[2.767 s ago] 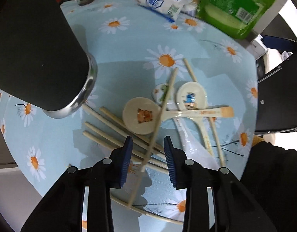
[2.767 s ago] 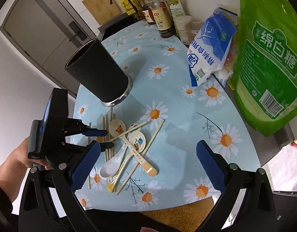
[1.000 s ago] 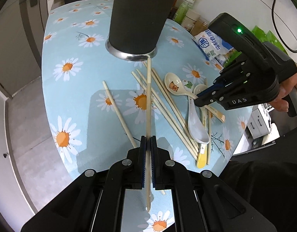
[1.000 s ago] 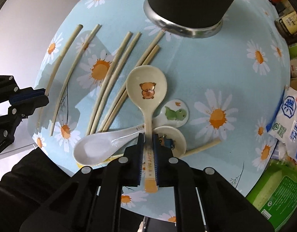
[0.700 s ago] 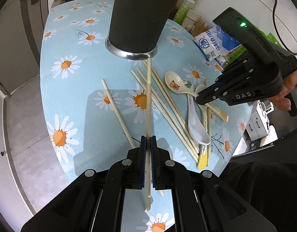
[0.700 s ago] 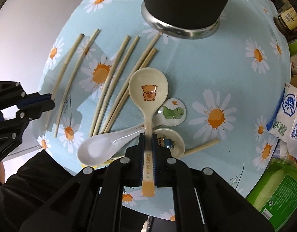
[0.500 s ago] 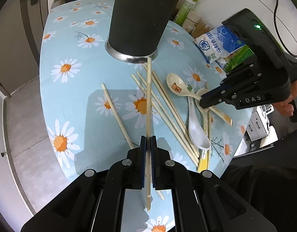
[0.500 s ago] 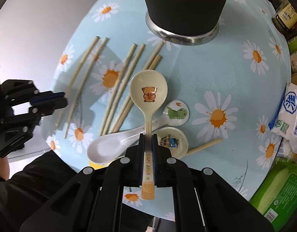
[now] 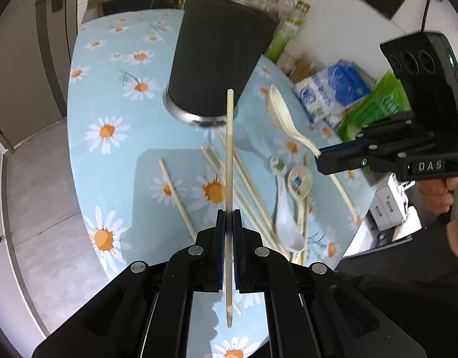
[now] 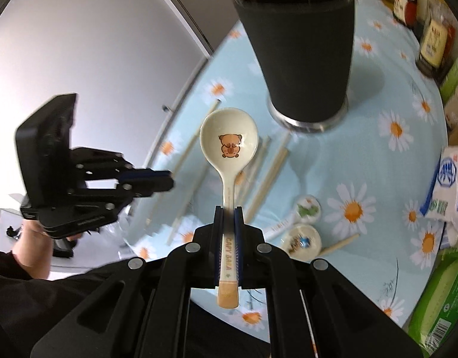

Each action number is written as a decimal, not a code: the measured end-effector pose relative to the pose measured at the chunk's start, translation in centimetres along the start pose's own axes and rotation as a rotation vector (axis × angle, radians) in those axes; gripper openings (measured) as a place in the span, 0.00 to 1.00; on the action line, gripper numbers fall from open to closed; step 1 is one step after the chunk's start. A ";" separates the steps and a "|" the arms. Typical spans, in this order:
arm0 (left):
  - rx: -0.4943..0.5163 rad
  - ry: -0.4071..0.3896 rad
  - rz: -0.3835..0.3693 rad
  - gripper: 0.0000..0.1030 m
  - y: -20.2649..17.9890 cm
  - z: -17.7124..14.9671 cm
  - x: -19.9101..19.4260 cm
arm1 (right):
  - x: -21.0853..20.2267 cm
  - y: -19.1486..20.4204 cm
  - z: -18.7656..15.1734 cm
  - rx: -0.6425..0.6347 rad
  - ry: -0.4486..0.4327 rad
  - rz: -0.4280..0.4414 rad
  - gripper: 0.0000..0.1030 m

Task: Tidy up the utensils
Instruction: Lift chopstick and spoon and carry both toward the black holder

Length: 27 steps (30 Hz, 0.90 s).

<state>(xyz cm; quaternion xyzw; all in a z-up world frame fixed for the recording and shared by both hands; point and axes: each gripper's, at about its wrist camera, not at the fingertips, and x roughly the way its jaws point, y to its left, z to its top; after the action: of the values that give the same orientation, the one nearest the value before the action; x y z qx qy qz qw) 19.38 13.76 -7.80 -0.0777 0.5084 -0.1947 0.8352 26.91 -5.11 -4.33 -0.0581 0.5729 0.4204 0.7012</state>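
Daisy tablecloth (image 9: pixel 109 95), upright black holder (image 10: pixel 300 47), contents unseen

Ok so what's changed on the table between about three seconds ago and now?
The left hand-held gripper, open then, has shut on a chopstick and lifted it clear of the table. The right hand-held gripper, wide open then, has shut on the bear spoon and raised it toward the black holder. The holder, the other spoons and the loose chopsticks stayed put.
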 end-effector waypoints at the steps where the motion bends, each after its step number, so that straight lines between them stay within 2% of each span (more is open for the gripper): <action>1: -0.005 -0.015 -0.005 0.03 -0.1 0.2 -0.5 | -0.7 0.3 0.0 -0.013 -0.032 0.004 0.08; 5: -0.026 -0.091 -0.028 0.03 -0.2 1.4 -2.5 | -2.7 1.3 0.9 -0.031 -0.133 0.034 0.08; 12: 0.022 -0.262 -0.040 0.03 -1.1 4.1 -5.6 | -5.3 1.4 2.3 -0.021 -0.297 0.065 0.08; 20: 0.015 -0.434 -0.099 0.03 -1.1 8.7 -7.4 | -8.4 0.2 4.2 -0.013 -0.519 0.101 0.08; 27: 0.022 -0.548 -0.110 0.03 -1.0 11.8 -8.1 | -10.8 -0.6 6.3 0.005 -0.648 0.096 0.08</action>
<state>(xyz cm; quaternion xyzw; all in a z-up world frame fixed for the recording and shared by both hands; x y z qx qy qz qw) 26.23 15.29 4.75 -0.1457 0.2566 -0.2169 0.9305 32.15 -7.64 6.77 0.1075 0.3232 0.4484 0.8264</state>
